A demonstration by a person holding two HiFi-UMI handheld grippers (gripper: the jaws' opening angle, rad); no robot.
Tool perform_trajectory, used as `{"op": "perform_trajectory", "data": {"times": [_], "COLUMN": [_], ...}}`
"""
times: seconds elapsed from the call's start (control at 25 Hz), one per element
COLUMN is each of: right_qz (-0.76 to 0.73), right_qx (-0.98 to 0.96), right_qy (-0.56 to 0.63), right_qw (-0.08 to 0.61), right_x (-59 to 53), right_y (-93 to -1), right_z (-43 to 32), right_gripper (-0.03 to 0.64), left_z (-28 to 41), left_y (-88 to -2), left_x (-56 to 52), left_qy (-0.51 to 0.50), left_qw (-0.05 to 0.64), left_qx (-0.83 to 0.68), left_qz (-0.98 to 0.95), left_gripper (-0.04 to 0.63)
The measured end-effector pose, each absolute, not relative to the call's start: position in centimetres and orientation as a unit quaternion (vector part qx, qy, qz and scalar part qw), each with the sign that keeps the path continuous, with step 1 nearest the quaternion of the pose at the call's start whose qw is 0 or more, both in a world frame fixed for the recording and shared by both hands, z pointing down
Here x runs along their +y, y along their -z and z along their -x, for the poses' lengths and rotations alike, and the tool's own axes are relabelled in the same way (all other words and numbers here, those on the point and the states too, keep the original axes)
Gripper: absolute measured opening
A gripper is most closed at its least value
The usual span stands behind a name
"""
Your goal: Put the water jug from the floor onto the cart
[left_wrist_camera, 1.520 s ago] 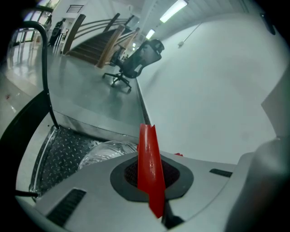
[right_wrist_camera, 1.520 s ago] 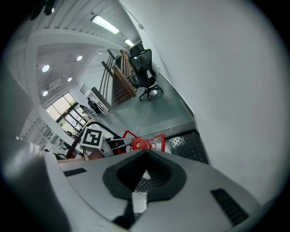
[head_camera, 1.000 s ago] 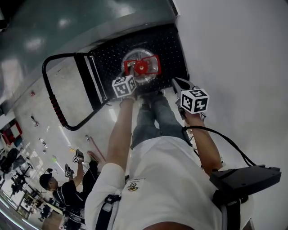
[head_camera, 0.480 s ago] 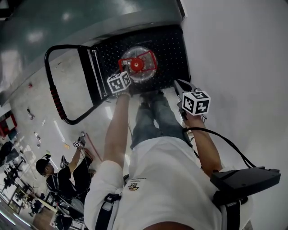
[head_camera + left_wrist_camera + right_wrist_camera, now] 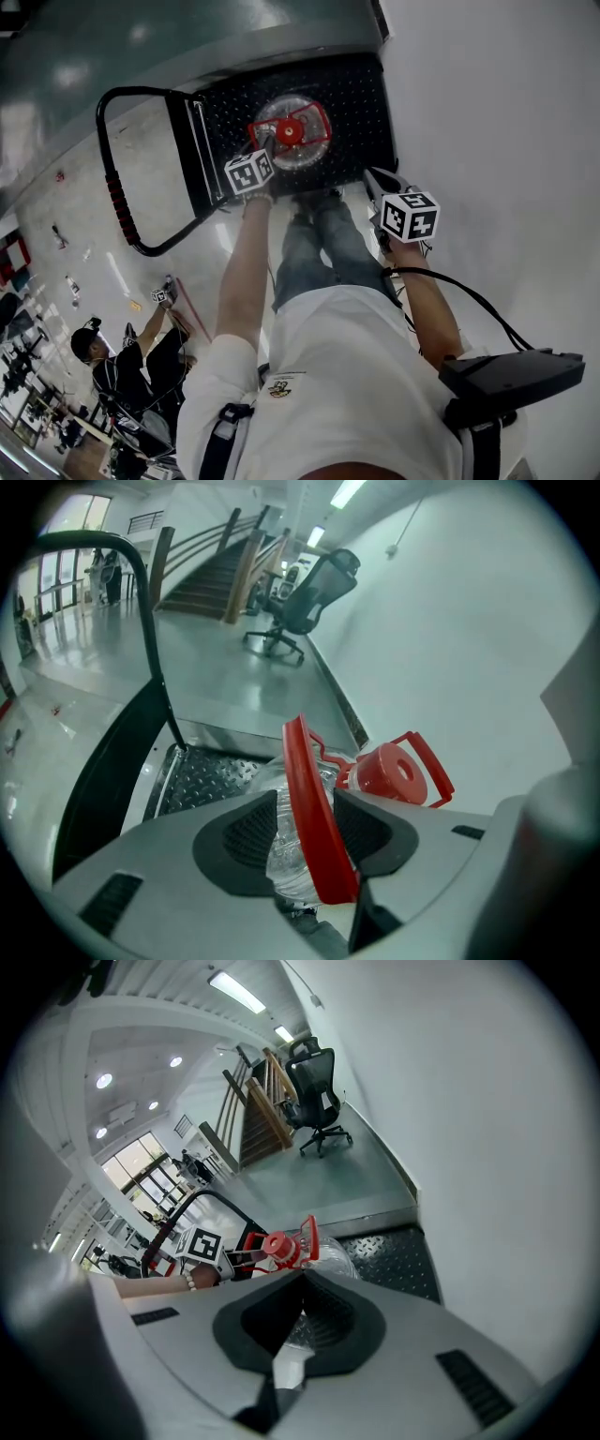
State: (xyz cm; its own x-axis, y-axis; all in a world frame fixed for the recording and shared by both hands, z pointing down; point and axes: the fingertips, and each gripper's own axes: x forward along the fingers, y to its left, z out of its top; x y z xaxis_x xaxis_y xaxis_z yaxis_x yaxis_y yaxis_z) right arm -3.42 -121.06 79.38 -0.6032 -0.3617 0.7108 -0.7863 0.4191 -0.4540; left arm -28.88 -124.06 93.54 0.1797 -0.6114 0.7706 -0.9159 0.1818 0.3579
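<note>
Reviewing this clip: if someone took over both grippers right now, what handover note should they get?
Left gripper: jaws have just opened and stand apart, with the red carry handle loose between them.
Right gripper: shut, empty, clear of the jug.
Water jug: standing on the black deck of the cart.
Done: jug is off the floor and on the cart.
Left: likely only to draw the left gripper off the handle.

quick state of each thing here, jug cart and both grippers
jug: upright on the cart, cap on
cart: push handle raised, jug aboard
left gripper: open, jaws just opened, jug's red handle loose between them
right gripper: shut, empty
</note>
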Motion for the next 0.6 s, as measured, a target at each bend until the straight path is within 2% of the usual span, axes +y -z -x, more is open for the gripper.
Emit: {"op": "perform_trajectory", "data": {"times": [0.16,0.6], "right_qz": [-0.357,-0.362], "right_qx": [-0.804,-0.831], "right_qy": [-0.395,-0.337], "right_qw": [0.263,0.255], "right_x": [-120.8,-122.3], "right_y": [-78.6,-72.2], "right_z": [4.6,9.8], "right_gripper": [0.015,0.015], "left_z": [29.8,35.8], "left_y": [-91.7,-78.3], "left_x": [-123.3,-118.5], "left_qy": [-0.145,-0.079], "left_qw": [0.450,0.388], "left_qx": [-0.628,-0.671], "left_qz": [-0.619,-0.627], "left_gripper": [0.198,0.202]}}
